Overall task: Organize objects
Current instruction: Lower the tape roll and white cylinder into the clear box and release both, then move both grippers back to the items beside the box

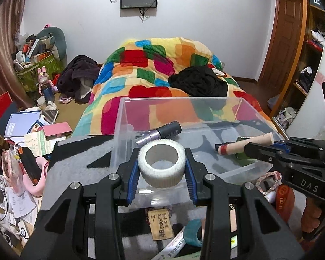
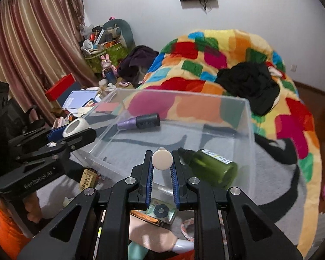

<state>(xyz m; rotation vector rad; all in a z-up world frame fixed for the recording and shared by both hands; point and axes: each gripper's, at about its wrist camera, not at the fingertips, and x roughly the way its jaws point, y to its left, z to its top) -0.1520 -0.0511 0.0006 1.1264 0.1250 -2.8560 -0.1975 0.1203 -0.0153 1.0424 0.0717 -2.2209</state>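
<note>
Nearest the left wrist camera, the left hand-held gripper is partly closed on a white tape roll, its blue pads pressing the roll's two sides, the roll's hole facing up and toward the lens; the roll hangs over the near edge of the clear plastic bin, toward the bin's left corner. Below it, short of the bin, a tan eraser printed "4B ERASER" lies among other clutter on the grey-and-black cover. The right hand-held gripper has its jaws nearly together around a cream-coloured stick, seen end-on in its own camera; from the left camera the stick reaches leftward over the right part of the bin, with a red band near its dark tip. Inside the bin, a green bottle lies on its side just right of that gripper, near the bin's right wall. Farther in, toward the bin's far left, a purple tube with a black cap lies on its side, well apart from the bottle. Beyond the bin's far wall spreads a colourful patchwork blanket on the bed, with a black garment heaped on it to the right. Left of the bin, books and boxes are piled up.
</note>
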